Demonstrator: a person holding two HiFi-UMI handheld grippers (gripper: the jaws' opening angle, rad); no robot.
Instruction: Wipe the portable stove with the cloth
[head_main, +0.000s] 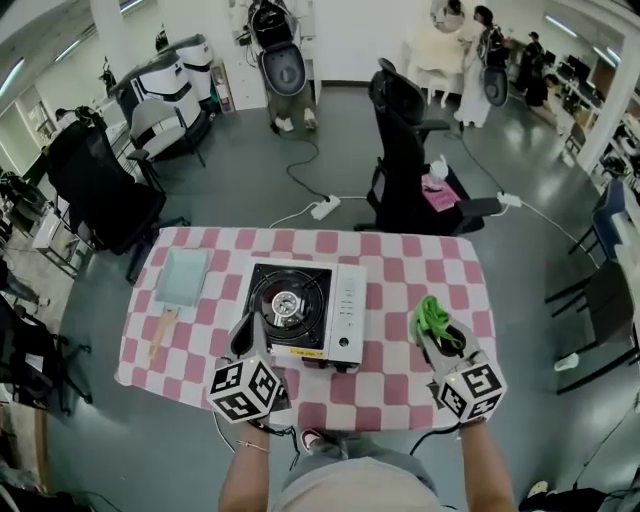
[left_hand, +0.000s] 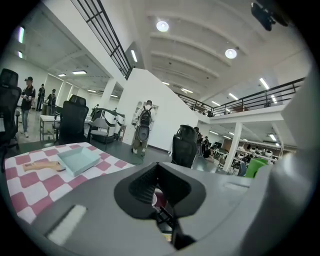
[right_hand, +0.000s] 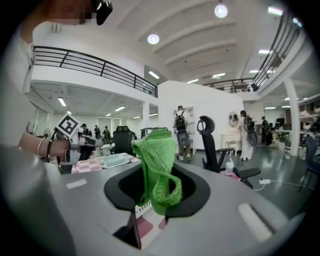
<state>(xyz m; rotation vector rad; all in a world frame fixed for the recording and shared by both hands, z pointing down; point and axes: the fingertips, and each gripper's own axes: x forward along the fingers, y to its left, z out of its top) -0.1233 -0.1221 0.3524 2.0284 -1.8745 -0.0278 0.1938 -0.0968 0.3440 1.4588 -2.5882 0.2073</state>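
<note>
The portable stove (head_main: 303, 310), white with a black burner top, sits mid-table on the pink checked tablecloth (head_main: 400, 262). My left gripper (head_main: 247, 327) hovers at the stove's front left corner; in the left gripper view (left_hand: 158, 194) its jaws stand together with nothing held. My right gripper (head_main: 438, 332) is to the right of the stove, above the cloth-covered table, shut on a green cloth (head_main: 430, 313). In the right gripper view the green cloth (right_hand: 157, 167) stands up and droops in loops from the jaws of the right gripper (right_hand: 150, 195).
A pale blue tray (head_main: 184, 276) (left_hand: 78, 160) lies at the table's left, with a wooden-handled tool (head_main: 160, 331) (left_hand: 42, 166) in front of it. Black office chairs (head_main: 408, 165) (head_main: 96, 192) stand beyond the table. A power strip (head_main: 325, 207) lies on the floor.
</note>
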